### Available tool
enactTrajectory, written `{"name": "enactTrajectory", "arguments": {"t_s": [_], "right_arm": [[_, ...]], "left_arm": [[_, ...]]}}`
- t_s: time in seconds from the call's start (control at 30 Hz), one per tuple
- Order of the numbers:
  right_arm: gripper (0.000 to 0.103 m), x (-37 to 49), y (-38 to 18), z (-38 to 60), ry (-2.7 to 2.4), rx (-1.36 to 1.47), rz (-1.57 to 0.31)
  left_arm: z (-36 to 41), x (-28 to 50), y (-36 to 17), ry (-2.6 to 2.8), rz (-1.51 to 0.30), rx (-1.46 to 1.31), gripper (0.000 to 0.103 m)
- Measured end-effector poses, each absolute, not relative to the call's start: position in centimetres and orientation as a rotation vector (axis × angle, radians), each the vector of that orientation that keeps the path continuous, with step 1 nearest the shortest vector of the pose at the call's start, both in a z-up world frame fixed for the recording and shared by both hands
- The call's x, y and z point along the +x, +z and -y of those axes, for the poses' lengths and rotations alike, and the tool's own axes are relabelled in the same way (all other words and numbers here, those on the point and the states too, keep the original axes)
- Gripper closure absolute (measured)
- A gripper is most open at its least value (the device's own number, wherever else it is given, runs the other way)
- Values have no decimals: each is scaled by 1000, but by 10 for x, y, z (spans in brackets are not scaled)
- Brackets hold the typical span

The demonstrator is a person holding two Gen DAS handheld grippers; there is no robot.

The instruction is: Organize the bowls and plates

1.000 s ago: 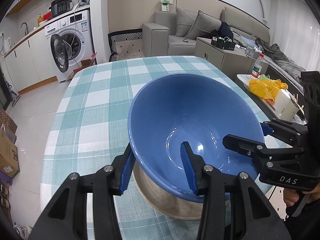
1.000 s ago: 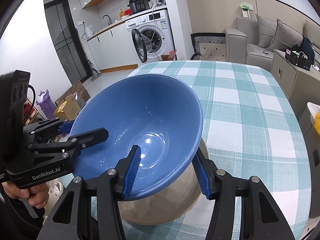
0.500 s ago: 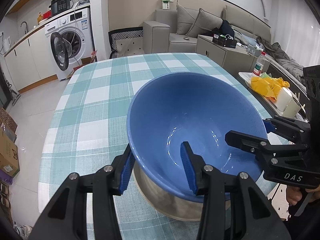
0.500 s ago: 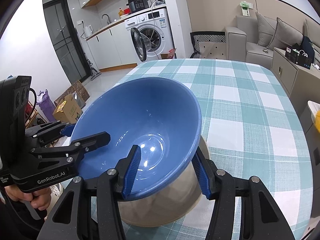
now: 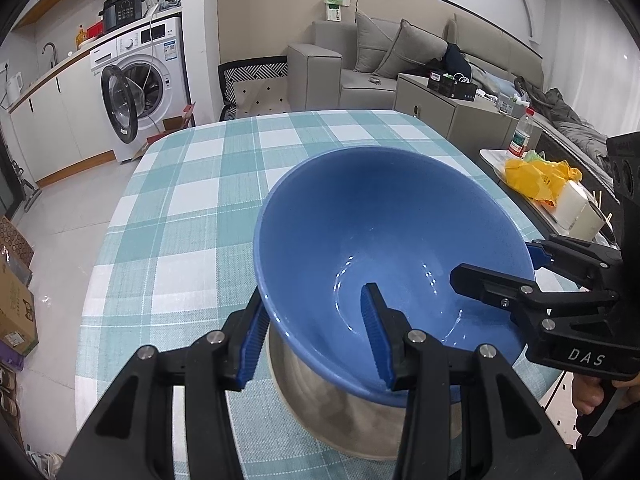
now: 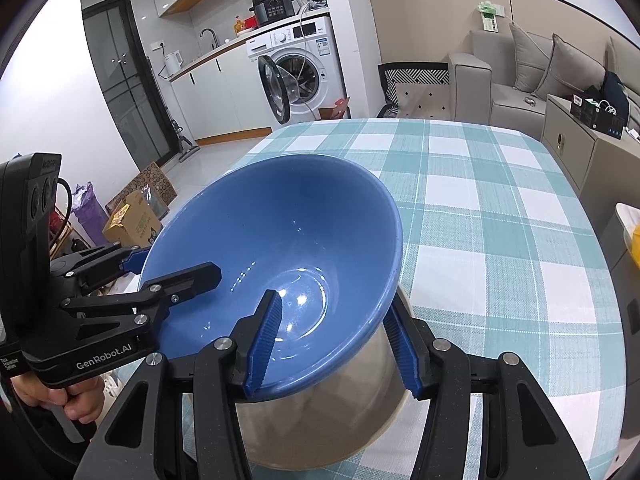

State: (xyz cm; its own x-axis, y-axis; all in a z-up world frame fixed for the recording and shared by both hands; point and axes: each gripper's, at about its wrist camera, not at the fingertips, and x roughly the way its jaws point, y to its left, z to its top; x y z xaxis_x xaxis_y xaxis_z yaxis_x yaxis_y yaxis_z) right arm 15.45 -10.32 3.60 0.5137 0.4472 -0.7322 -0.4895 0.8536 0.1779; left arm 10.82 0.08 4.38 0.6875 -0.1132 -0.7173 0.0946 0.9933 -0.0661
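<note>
A large blue bowl (image 5: 380, 220) (image 6: 280, 220) hangs tilted over the teal checked table (image 5: 192, 184) (image 6: 480, 200). My left gripper (image 5: 312, 290) (image 6: 176, 264) is shut on its rim at the left, one finger inside and one outside. My right gripper (image 6: 332, 300) (image 5: 494, 260) is shut on the rim at the opposite side in the same way. A grey metal bowl (image 5: 332, 412) (image 6: 320, 420) sits directly under the blue one. I cannot tell whether the two bowls touch.
A tray with a yellow bag (image 5: 536, 180) and a bottle (image 5: 520, 136) stands right of the table. Beyond the table are a sofa (image 5: 380, 64), a low cabinet (image 6: 580, 140) and a washing machine (image 5: 136, 84) with its door open. Cardboard boxes (image 6: 136, 216) lie on the floor at left.
Both grippers keep the same hold on the blue bowl. The views have shifted only slightly.
</note>
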Motion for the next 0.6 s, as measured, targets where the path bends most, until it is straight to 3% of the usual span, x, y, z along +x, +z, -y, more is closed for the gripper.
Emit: {"name": "enactTrajectory", "arguments": {"t_s": [0.3,0.43,0.53,0.6], "right_arm": [[47,161,35,104,555,-57,-864],[39,162,39,106,571,-51,-849],[27,160,43,107,586,-61,-831],[20,157,46,108,594,-74,-813]], "left_arm": [[0,108,44,-131,-805,-30,50],[0,107,46,-132,-797,-28,39],[1,103,49,-136,-784,-21,36],[-1,100,52,-131,-766,-21,28]]}}
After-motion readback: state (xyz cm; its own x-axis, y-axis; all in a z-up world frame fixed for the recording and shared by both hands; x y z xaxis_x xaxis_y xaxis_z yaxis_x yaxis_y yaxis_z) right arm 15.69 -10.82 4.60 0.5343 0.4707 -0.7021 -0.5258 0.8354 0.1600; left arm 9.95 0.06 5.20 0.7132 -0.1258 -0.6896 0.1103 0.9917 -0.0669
